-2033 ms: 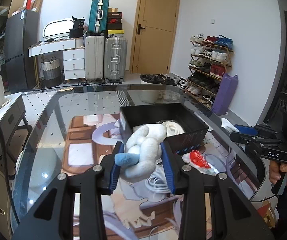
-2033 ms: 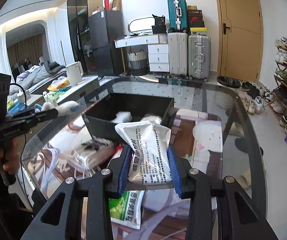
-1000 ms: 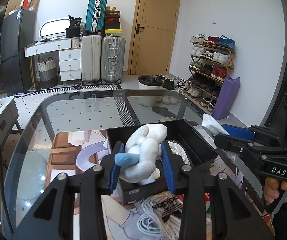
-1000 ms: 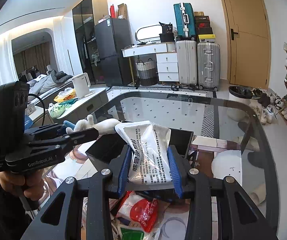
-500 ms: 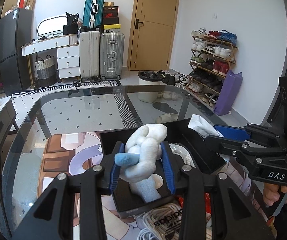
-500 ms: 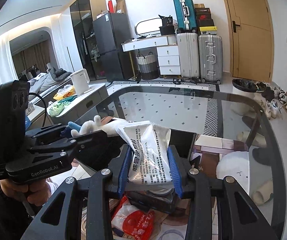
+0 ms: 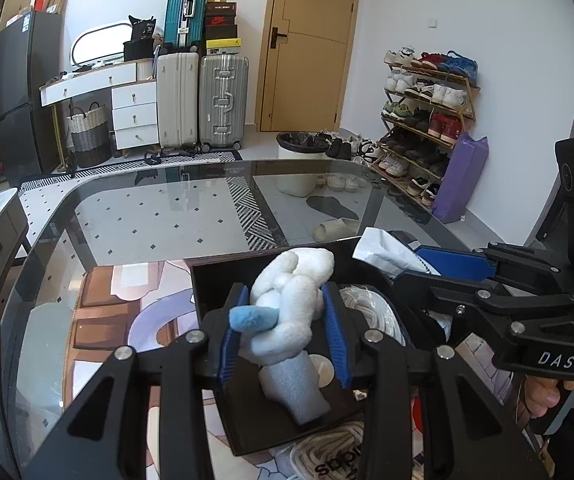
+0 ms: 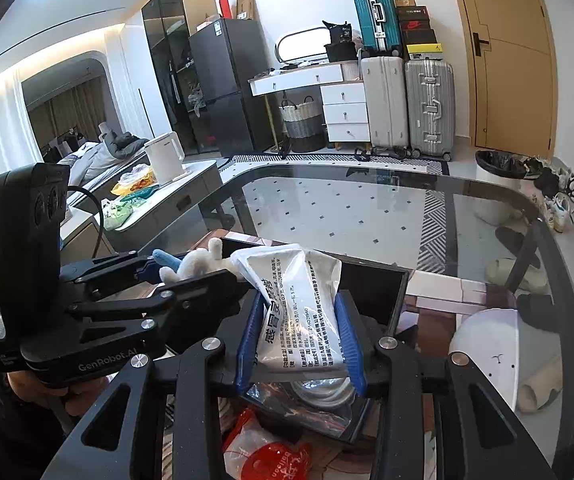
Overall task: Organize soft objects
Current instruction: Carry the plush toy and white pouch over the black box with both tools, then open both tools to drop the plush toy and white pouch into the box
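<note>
Glass table (image 7: 147, 216) | plush toy (image 7: 287, 312) between left claw (image 7: 285, 332) pads; above black box (image 7: 255, 420)

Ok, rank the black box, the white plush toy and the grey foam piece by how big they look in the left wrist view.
1. black box
2. white plush toy, held in the left gripper close to the camera, so it looks larger than it is
3. grey foam piece, partly hidden behind the toy

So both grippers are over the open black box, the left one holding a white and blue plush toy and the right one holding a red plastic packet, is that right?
Not quite. The right gripper holds a white plastic packet with black printed text, as the right wrist view shows; the red packet lies below on the table. The rest stands: the left gripper holds the white and blue plush toy, both over the open black box.
</note>
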Available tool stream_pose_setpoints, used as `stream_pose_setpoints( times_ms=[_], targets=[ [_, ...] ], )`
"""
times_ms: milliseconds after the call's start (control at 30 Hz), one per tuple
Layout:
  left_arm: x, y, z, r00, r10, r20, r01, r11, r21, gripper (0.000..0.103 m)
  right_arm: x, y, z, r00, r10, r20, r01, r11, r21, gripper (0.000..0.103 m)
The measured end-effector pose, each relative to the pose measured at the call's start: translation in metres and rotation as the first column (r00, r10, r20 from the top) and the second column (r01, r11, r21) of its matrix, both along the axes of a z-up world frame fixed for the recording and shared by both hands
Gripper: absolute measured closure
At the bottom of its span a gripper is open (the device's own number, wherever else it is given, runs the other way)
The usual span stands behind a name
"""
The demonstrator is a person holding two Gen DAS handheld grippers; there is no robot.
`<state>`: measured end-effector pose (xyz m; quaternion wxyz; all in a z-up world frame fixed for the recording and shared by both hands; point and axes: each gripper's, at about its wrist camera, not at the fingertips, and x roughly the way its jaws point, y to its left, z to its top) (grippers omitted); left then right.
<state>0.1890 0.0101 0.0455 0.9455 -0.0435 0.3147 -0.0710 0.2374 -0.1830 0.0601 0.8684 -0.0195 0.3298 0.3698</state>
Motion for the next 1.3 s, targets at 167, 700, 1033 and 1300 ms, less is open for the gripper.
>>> stream_pose_setpoints(
  times_ms=[167, 700, 1033, 1300],
  targets=[
    [0.003, -0.002, -0.006, 1.000, 0.001, -0.013, -0.001, 1.000, 0.013, 0.067, 0.005, 0.002, -0.009, 1.000, -0.001, -0.016, 0.001, 1.000, -0.016, 0.066],
    [0.010, -0.012, -0.009, 0.999, -0.008, -0.034, 0.009, 0.999, 0.034, 0.066, 0.010, 0.006, -0.018, 1.000, -0.012, -0.007, 0.012, 0.998, -0.059, 0.066],
    [-0.012, -0.003, 0.005, 1.000, -0.013, -0.003, 0.013, 1.000, 0.003, 0.018, -0.013, -0.022, -0.004, 0.996, -0.066, 0.060, 0.070, 0.995, -0.071, 0.009],
    [-0.042, 0.007, 0.010, 1.000, 0.003, 0.027, -0.002, 1.000, -0.021, 0.000, -0.038, -0.052, -0.009, 0.991, -0.117, 0.056, 0.122, 0.988, -0.096, 0.001]
  ],
)
